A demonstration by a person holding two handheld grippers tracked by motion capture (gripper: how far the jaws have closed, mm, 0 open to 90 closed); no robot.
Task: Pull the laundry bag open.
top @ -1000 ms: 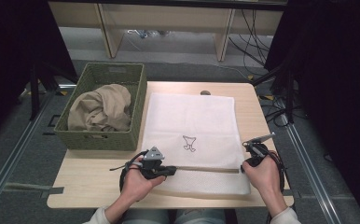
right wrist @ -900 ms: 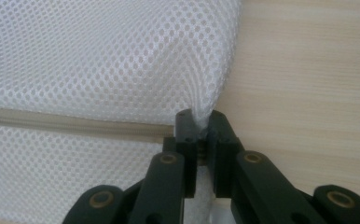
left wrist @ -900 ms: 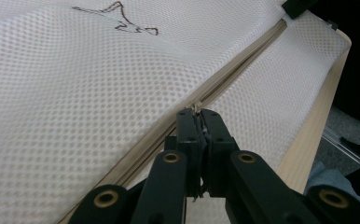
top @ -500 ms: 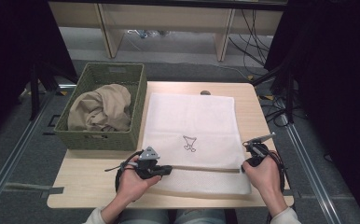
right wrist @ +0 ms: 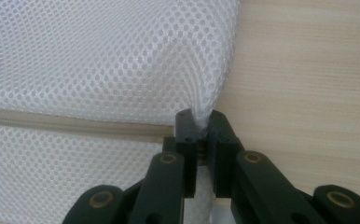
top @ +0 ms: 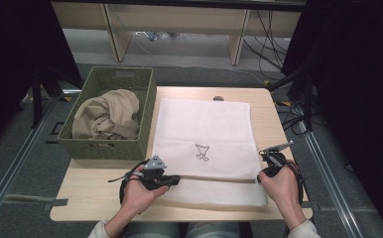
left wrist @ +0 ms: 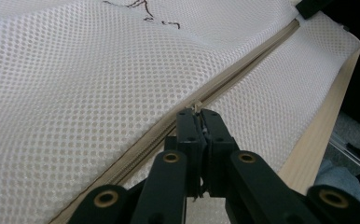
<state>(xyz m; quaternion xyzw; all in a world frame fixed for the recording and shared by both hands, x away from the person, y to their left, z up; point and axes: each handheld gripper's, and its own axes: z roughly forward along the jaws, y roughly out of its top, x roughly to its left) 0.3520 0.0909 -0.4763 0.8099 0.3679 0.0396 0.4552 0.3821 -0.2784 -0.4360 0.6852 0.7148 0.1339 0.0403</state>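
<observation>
Pinned at its three-o'clock edge by the right gripper (right wrist: 200, 125), jaws clamped on mesh, white mesh laundry bag (top: 204, 129) held taut while left gripper (left wrist: 199, 114), jaws closed on zipper pull (left wrist: 196, 108), works the zip.

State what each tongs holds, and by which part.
Left tongs: shut on the zipper pull of the white mesh bag. Right tongs: pinching the bag's edge by the zipper's far end.

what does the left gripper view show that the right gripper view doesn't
Left gripper view alone: the left hand-held gripper shut on the zip pull, and the dark drawing on the mesh.

Right gripper view alone: the right hand-held gripper pinching the bag's edge, beside bare table.

Both: the white mesh bag and its beige zip.
</observation>
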